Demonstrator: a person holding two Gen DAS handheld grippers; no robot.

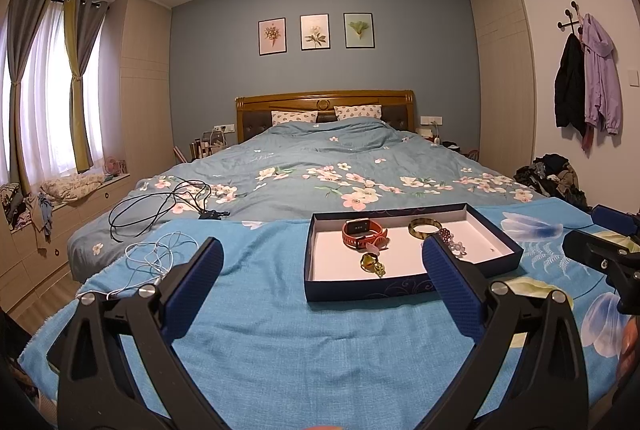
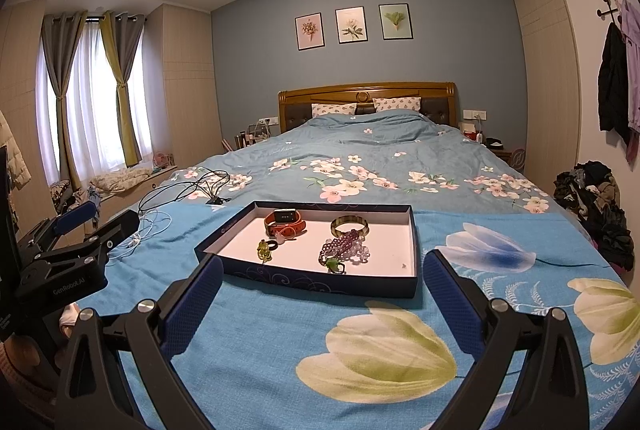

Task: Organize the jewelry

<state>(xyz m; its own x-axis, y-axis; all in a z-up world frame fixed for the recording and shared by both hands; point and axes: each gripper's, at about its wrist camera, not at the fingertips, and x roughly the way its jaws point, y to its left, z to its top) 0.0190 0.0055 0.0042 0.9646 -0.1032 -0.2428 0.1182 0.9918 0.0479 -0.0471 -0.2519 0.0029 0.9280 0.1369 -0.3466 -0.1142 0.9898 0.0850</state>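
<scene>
Both the left gripper (image 1: 322, 258) and right gripper (image 2: 323, 272) hang wide and empty. The jewelry sits in the box (image 2: 320, 284) on the bed (all bunched up). Go slow; pinch one piece, maybe the beads (image 2: 346, 249).

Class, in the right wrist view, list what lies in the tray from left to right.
green pendant → red-strapped watch → purple bead bracelets → tiny dark speck, all inside the dark blue tray.

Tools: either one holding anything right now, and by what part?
Nothing held. Left tool and right tool are both open and empty; the jewelry lies in the box.
</scene>
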